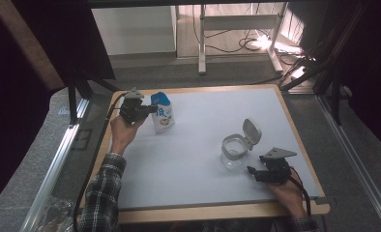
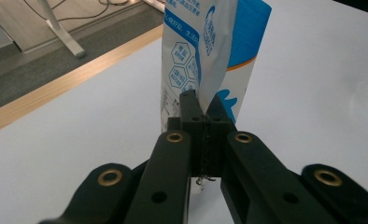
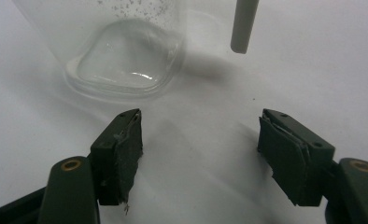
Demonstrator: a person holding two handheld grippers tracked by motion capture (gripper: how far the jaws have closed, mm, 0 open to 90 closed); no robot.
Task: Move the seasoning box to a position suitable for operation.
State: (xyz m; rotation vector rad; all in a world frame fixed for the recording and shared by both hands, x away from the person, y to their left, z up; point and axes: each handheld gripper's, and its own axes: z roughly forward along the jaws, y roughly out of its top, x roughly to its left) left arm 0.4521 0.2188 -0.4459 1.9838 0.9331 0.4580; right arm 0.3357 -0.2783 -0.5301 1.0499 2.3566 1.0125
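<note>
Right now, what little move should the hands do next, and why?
Probably the right gripper should slide forward and close on the clear jar. Its fingers are spread wide and stop just short of the jar's base, touching nothing. The left gripper already pinches the blue-and-white pouch upright, and the jar's lid is flipped open, perhaps for pouring.

Left gripper (image 1: 147, 110): far left, jaws pinched together, forearm in plaid sleeve | Right gripper (image 1: 253, 171): near right edge, jaws spread wide, low over table
</note>
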